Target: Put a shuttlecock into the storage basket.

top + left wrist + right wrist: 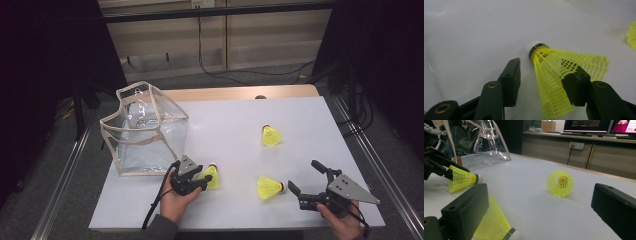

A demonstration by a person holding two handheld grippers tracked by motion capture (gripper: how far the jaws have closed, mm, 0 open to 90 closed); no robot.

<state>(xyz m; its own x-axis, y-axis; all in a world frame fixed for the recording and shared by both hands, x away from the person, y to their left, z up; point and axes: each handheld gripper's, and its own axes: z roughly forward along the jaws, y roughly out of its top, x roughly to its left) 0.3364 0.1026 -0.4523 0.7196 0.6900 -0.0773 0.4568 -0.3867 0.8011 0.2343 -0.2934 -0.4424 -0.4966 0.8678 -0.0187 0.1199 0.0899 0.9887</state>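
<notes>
While left claw (205, 181) straddles shuttlecock (212, 176), clear bag (145, 131) beside it

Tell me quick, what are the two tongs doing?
Left tongs: open around a yellow shuttlecock, one pad touching its skirt, not yet clamped.
Right tongs: open, holding nothing.

- The clear bag (145, 131) stands just left of the left gripper (204, 181), blocking that side.
- Open white table (230, 125) between the three yellow shuttlecocks (270, 135) gives passage.
</notes>
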